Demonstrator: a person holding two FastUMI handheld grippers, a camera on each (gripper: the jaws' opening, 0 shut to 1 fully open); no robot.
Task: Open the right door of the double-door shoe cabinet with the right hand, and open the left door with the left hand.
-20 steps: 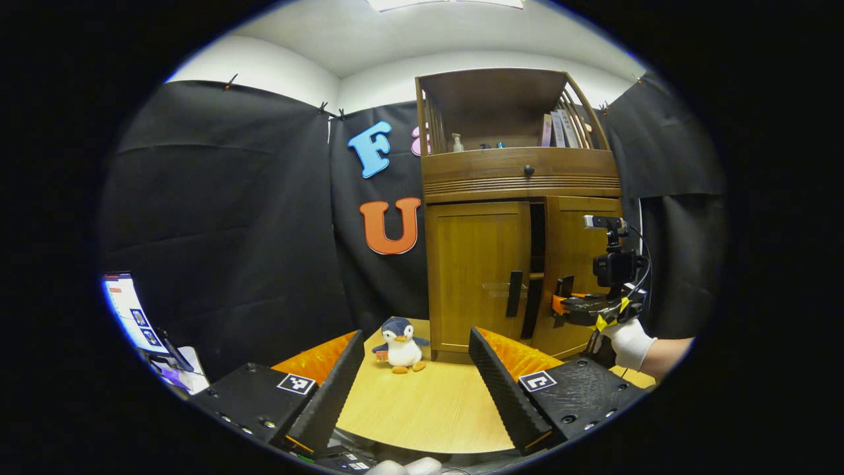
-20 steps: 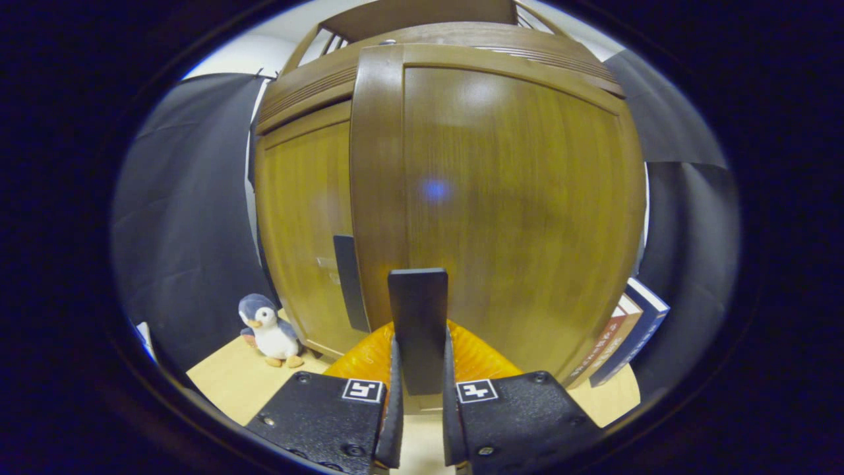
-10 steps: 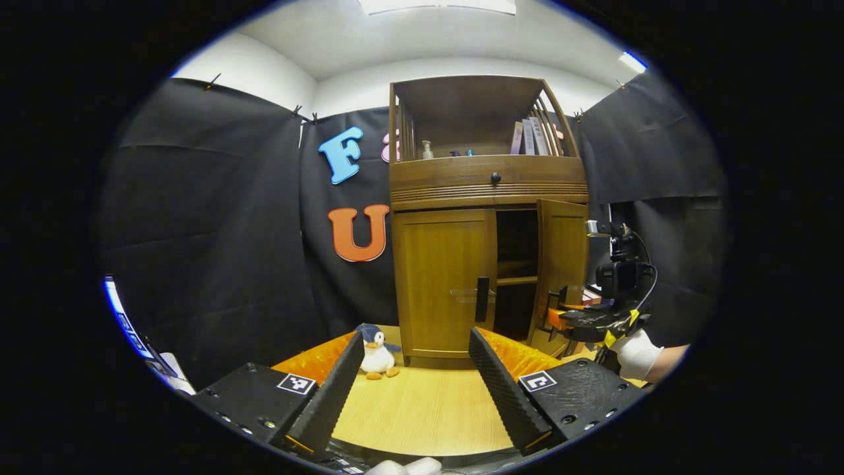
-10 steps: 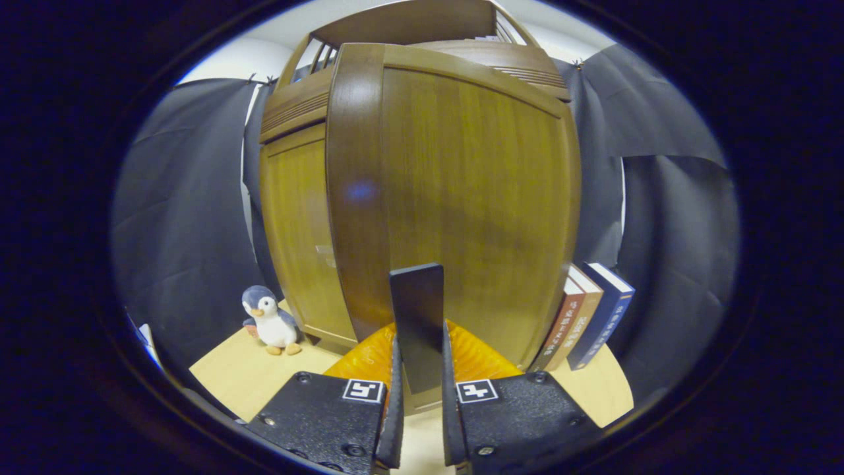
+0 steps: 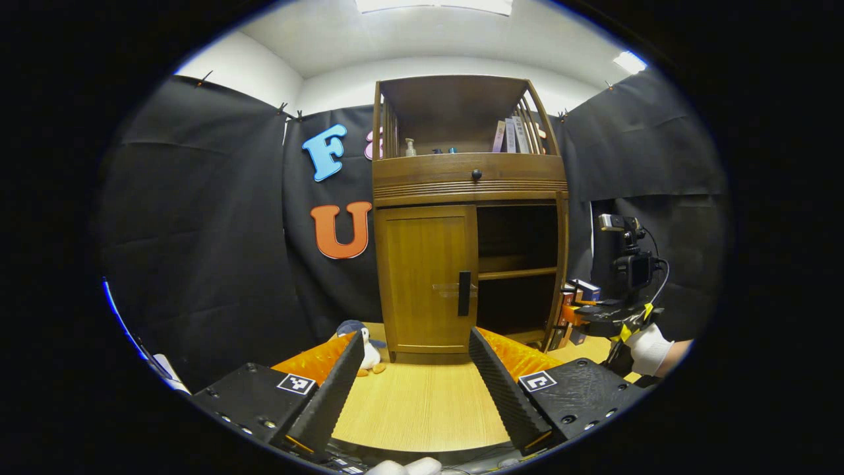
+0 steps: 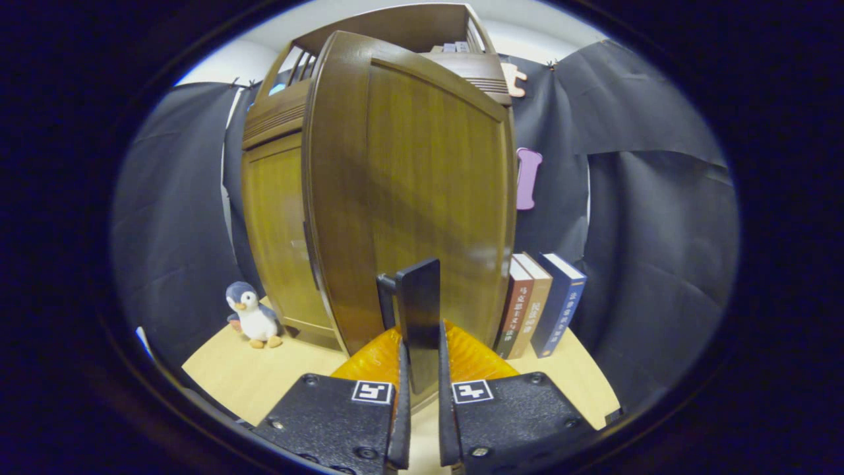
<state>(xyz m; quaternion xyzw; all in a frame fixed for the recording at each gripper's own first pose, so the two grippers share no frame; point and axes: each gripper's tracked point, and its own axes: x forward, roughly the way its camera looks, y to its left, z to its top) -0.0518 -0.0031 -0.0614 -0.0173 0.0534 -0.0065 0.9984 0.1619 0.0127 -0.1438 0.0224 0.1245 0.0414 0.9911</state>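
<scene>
Shoe cabinet (image 5: 461, 178) on table (image 5: 422, 409): right door (image 6: 422, 185) swung open, handle (image 6: 420, 316) clenched by right gripper (image 6: 420, 369); left door (image 5: 427, 277) closed; lower shelves bare; left gripper (image 5: 415, 376) released.

The shoe cabinet (image 5: 461, 178) is brown wood, its right door (image 6: 422, 191) smoothly varnished with a soft sheen; the counter (image 5: 422, 409) is pale matt wood-grain; the penguin toy (image 6: 250, 316) is plush cloth; the door handle (image 6: 421, 316) looks dark and matt.

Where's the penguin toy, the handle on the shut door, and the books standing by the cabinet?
penguin toy (image 6: 252, 316): right gripper view, on its white belly.
left door handle (image 5: 464, 293): left gripper view, middle of the dark bar.
books (image 6: 542, 305): right gripper view, on the spines.
</scene>
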